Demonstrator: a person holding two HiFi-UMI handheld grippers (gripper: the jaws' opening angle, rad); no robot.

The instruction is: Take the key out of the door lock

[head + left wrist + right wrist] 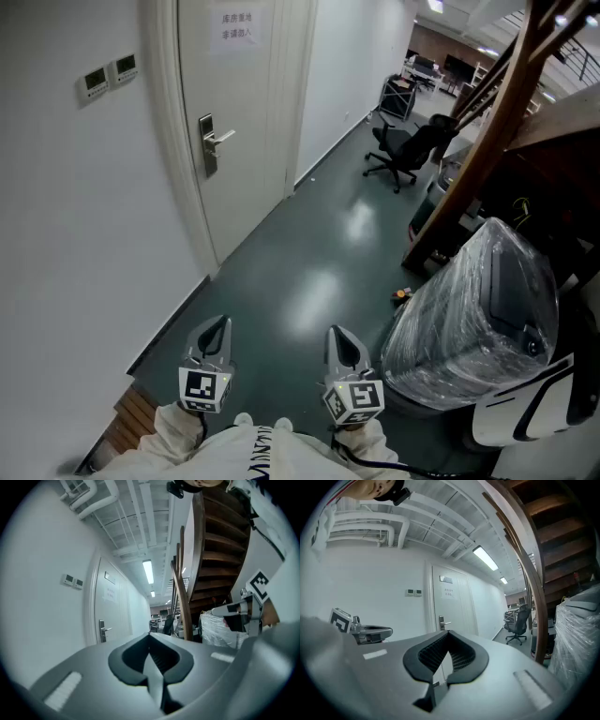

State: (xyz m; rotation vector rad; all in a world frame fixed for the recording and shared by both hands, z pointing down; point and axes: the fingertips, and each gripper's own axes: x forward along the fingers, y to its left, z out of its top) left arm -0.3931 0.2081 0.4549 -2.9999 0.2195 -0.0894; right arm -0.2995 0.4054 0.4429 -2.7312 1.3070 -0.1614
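Observation:
The white door [239,112] stands closed at the far left of the corridor. Its metal lock plate with lever handle [210,142] is small and distant, and no key can be made out on it. The same lock plate [101,631] appears in the left gripper view, and the lock plate [441,622] also shows in the right gripper view. My left gripper [217,330] and right gripper [339,341] are held level side by side near my body, well short of the door. Both are shut and hold nothing. The left gripper [150,638] and right gripper [449,635] point down the corridor.
A black office chair [401,142] stands down the corridor. A plastic-wrapped bin [478,309] and a wooden staircase beam [492,122] crowd the right side. Wall switches [108,75] sit left of the door, and a paper notice [236,28] hangs on it. Dark green floor [300,281] lies ahead.

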